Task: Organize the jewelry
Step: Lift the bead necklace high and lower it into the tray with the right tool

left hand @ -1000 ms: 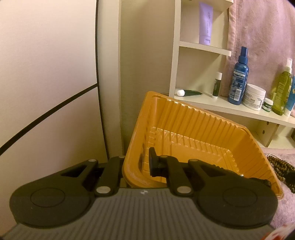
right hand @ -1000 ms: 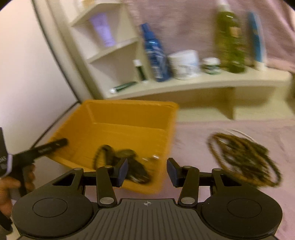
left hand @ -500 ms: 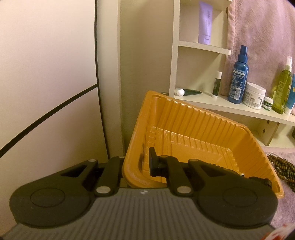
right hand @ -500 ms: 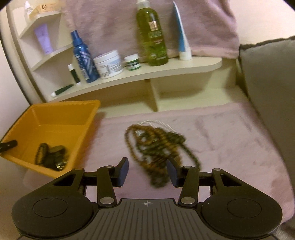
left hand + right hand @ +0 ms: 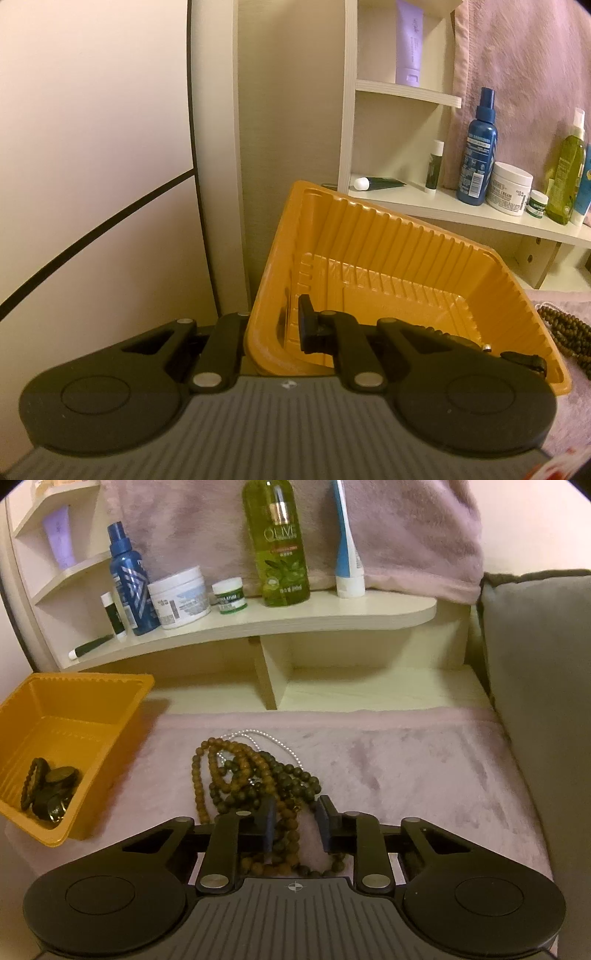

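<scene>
My left gripper (image 5: 273, 334) clamps the near-left wall of the orange tray (image 5: 406, 240), tilting it | my right gripper (image 5: 294, 825) closing over the bead necklaces (image 5: 255, 775), strands between its jaws | dark bracelets (image 5: 50, 788) in tray's near corner

Left claw (image 5: 273, 332) clamped, right claw (image 5: 294, 825) closing

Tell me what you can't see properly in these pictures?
- Left wrist view: the left gripper body hides the orange tray's near floor.
- Right wrist view: the closing right gripper covers the bead necklaces' near end.
- Dark bracelets in the tray: too small to count.
</scene>
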